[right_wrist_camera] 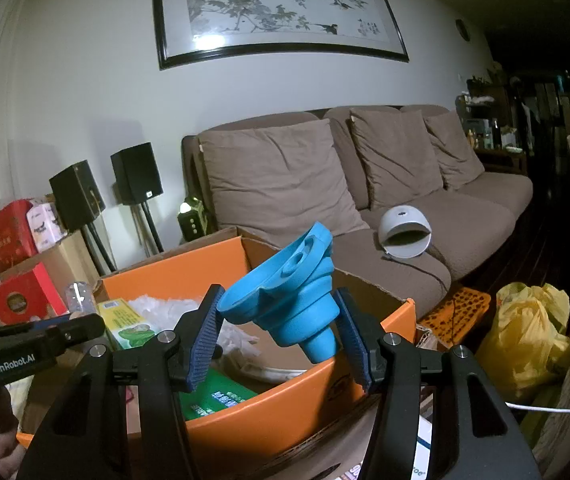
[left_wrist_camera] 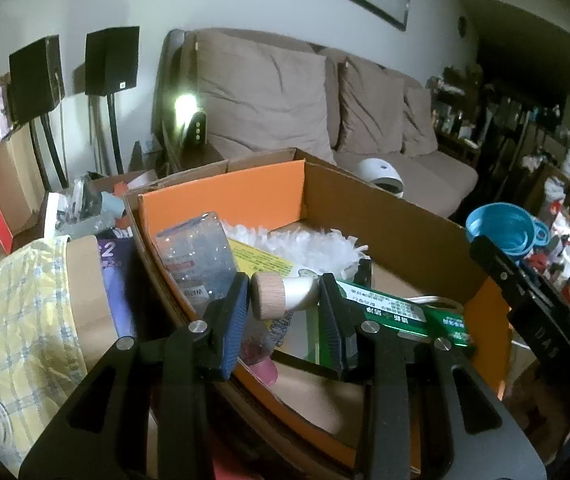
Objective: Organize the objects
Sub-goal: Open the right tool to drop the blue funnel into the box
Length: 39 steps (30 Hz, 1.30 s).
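My left gripper (left_wrist_camera: 285, 306) is shut on a small cream bottle with a wooden cap (left_wrist_camera: 281, 294), held sideways over the orange-lined cardboard box (left_wrist_camera: 225, 196). Inside the box lie a clear plastic bottle (left_wrist_camera: 197, 256), a yellow carton (left_wrist_camera: 263, 260), a white fluffy duster (left_wrist_camera: 313, 244) and a green carton (left_wrist_camera: 397, 312). My right gripper (right_wrist_camera: 281, 336) is shut on a blue collapsible funnel (right_wrist_camera: 285, 292), spout down, above the box's near right corner (right_wrist_camera: 285, 412). The funnel (left_wrist_camera: 501, 228) also shows at the right of the left wrist view. The left gripper's body (right_wrist_camera: 33, 344) shows at the left of the right wrist view.
A brown sofa (right_wrist_camera: 385, 184) with a white domed device (right_wrist_camera: 405, 232) stands behind the box. Two black speakers (right_wrist_camera: 137, 174) and red boxes (right_wrist_camera: 9, 232) are at the left. A yellow checked bag (left_wrist_camera: 17, 320) lies left of the box; a yellow plastic bag (right_wrist_camera: 529, 332) sits at the right.
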### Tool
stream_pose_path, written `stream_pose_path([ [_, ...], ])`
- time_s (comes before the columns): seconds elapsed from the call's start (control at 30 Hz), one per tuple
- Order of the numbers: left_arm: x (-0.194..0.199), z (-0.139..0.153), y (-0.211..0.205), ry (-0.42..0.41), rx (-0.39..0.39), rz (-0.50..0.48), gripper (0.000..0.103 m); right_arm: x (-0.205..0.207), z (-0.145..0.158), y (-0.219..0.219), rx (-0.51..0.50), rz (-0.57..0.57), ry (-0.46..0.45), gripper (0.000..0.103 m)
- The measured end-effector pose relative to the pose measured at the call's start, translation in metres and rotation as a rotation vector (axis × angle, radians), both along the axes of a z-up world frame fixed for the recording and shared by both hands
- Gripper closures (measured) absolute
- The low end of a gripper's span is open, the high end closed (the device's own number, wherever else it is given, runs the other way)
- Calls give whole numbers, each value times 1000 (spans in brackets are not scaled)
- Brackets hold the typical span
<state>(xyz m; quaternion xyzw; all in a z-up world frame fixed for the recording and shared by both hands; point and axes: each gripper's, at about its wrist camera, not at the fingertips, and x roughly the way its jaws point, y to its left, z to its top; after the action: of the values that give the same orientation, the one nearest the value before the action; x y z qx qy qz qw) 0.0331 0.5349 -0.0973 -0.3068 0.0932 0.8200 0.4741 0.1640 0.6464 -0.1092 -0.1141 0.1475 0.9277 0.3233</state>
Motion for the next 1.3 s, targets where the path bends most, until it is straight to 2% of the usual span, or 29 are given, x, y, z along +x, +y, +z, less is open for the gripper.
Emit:
stream_pose_path([
  [0.47,6,-4,2,75,-12,-19,70,1,1,0,2,-4,5,46],
  [0.67,4,-4,1,64,-1,-31,70,2,1,1,5,-14,13,46],
  [0.77,4,-3,1,60,1,-32,70,12,9,-8,69,-46,64,46],
  [0.83,3,-4,1,61,2,-33,70,13,13,-13,80,-29,100,46],
  [1.0,4,-4,1,62,0,-33,70,-9,8,-20,78,34,20,46],
  [1.23,6,-3,2,70,-3,-31,70,-24,0,-18,18,95,-32,46],
  [1.3,6,-3,2,67,-3,-31,70,-24,1,-18,13,107,-24,46],
])
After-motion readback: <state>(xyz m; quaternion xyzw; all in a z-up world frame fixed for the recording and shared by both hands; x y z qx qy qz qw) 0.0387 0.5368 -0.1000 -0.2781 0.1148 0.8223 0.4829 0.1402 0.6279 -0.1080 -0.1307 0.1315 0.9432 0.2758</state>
